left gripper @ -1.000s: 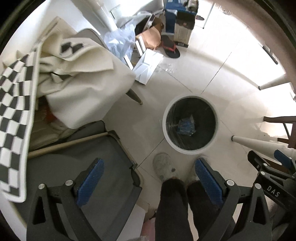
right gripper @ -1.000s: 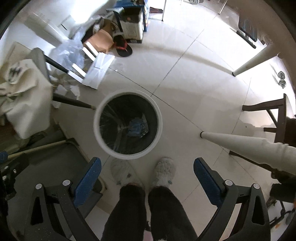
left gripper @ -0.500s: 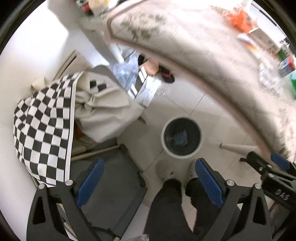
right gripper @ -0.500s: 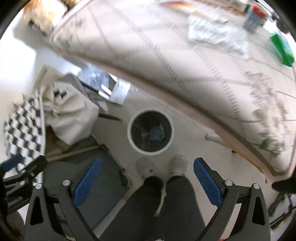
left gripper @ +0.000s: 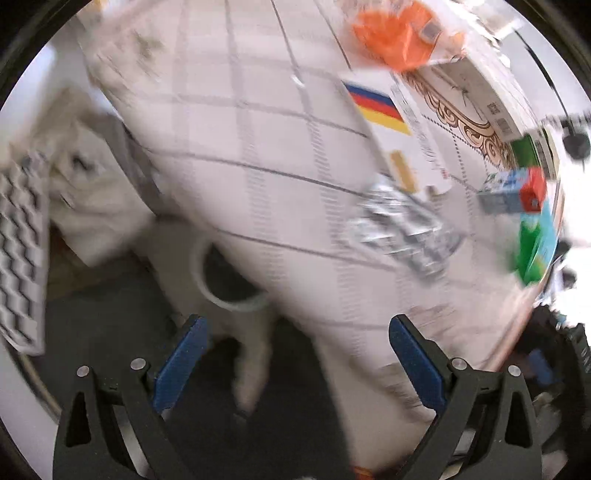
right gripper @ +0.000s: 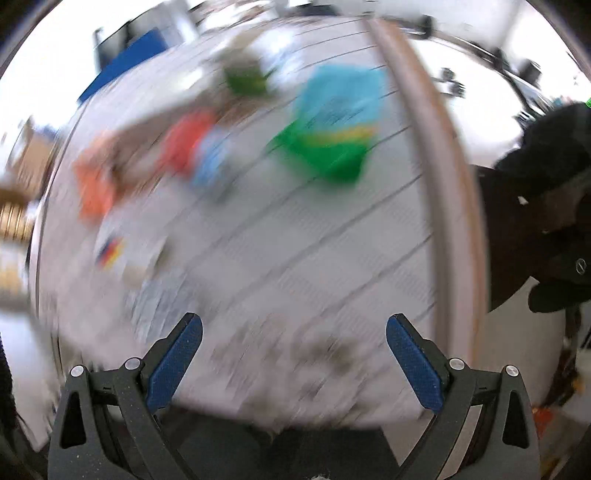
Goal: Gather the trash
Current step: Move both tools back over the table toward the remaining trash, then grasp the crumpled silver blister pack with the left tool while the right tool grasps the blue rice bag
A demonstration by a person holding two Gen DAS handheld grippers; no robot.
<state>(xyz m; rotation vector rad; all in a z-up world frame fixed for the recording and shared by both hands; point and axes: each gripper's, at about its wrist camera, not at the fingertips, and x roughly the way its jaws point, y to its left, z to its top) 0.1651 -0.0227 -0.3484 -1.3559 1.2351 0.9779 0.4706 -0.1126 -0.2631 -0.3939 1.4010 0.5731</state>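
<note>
A: While the bin [left gripper: 229, 295] sits on the floor at the left, under the table edge, what remains?
B: Judging by the table [left gripper: 258, 155], nearly everything: orange wrapper [left gripper: 399, 33], striped carton [left gripper: 391, 122], crumpled foil [left gripper: 402, 225], green-and-blue packet [right gripper: 332, 129].
A: And the tongs?
B: Left gripper [left gripper: 299, 354] gapes wide, empty. Right gripper [right gripper: 293, 354] likewise, above the cloth. Blur hides finer detail.
</note>
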